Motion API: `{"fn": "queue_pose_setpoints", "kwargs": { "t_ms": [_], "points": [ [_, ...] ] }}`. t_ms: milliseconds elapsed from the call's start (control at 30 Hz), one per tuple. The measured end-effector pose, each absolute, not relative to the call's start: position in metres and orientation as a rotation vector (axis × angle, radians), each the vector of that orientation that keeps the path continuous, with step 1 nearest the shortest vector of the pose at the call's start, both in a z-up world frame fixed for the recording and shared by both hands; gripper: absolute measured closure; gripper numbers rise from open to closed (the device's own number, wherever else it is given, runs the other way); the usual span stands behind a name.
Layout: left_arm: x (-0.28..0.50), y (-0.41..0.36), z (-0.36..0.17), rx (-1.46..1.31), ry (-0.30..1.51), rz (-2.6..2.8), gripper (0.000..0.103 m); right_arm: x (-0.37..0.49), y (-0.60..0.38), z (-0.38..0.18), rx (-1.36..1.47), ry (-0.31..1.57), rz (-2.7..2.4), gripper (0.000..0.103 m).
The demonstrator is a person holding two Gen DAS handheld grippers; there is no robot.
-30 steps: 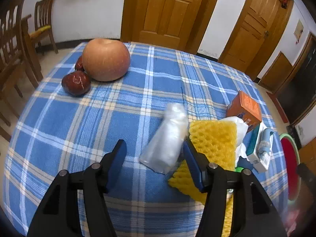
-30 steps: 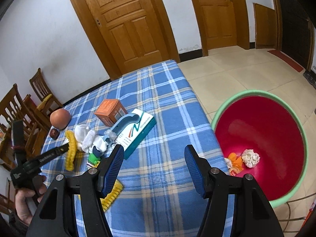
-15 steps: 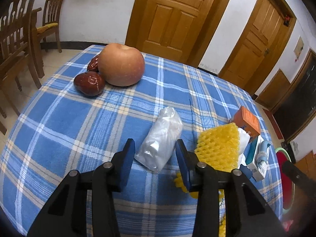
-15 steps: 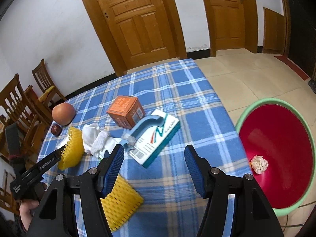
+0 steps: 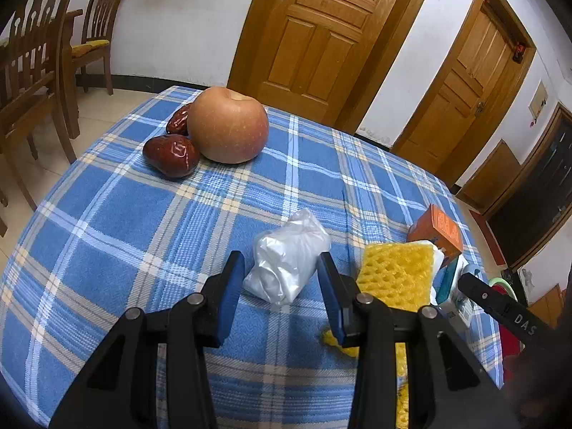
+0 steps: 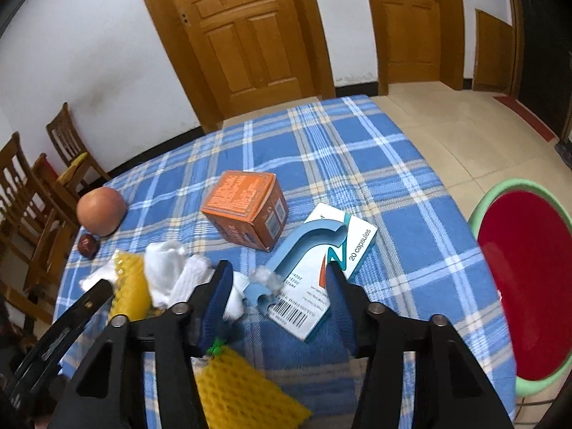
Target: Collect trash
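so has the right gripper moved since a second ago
Yes. The right gripper swung away from the red basin, which slid toward the view's right edge, and over the capsule box.

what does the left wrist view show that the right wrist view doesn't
Only the left wrist view shows the rolled clear plastic bag between the left gripper fingers. Only the right wrist view shows the right gripper, jaws closing, over the capsule box and blue plastic piece. Both show the apple, orange box, yellow foam net and red basin.
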State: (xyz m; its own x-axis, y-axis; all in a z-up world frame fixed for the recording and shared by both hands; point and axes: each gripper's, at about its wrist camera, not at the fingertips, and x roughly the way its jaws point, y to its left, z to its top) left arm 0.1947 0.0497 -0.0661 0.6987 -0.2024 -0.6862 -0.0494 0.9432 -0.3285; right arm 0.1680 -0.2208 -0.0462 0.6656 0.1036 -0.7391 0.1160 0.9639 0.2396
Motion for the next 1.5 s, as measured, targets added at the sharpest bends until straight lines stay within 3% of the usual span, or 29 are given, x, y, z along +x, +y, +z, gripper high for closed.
{"fn": "queue_pose_setpoints", "kwargs": {
  "t_ms": [200,900,1500],
  "points": [
    [0.194,0.051,-0.066,-0.337,0.796,-0.094,0.061,0.165,-0.222,-0.049,0.276,0.837,-0.007,0.082],
    [0.179,0.036,-0.049,-0.315,0.745,-0.177,0.070,0.102,-0.254,-0.037,0.373,0.775,0.031,0.082],
    [0.126,0.018,-0.006,-0.308,0.661,-0.218,0.071,0.051,-0.296,-0.030,0.432,0.729,0.032,0.082]
  ]
}}
